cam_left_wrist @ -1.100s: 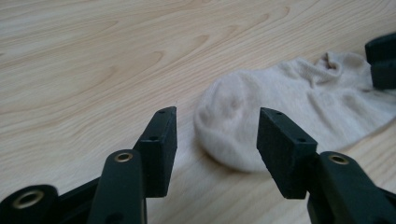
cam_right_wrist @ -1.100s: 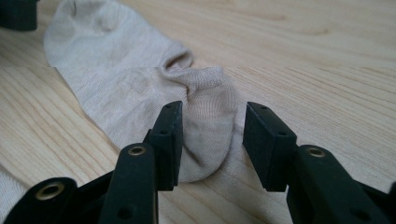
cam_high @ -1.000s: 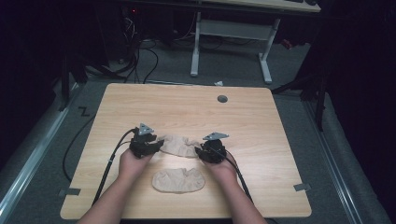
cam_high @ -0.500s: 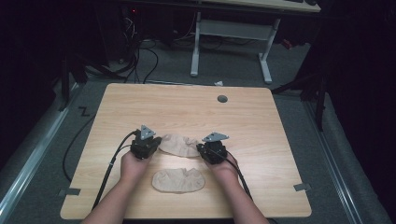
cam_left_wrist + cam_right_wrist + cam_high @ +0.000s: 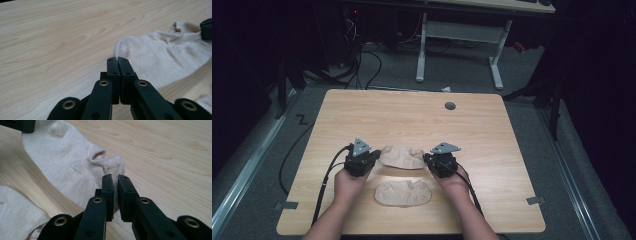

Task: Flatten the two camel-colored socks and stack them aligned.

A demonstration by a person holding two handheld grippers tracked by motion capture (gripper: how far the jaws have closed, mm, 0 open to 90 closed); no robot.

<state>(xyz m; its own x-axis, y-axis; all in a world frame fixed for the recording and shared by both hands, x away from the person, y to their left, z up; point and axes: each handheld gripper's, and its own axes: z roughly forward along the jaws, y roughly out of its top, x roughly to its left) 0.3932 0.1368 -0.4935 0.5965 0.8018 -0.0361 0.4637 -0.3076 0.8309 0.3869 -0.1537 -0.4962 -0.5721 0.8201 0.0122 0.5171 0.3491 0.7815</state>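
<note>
- Beige sock [image 5: 402, 156] lies across the middle of the wooden surface [image 5: 412, 120], stretched between the two grippers.
- Left gripper [image 5: 117, 60]: fingers have just been closing and now sit pressed together, clamped on the sock's edge at one end.
- Right gripper [image 5: 113, 178]: fingers have also just been closing; they pinch the bunched fabric at the other end, a thin gap between them.
- Second sock [image 5: 403, 193] lies flat nearer the person, between the two hands, not held.
</note>
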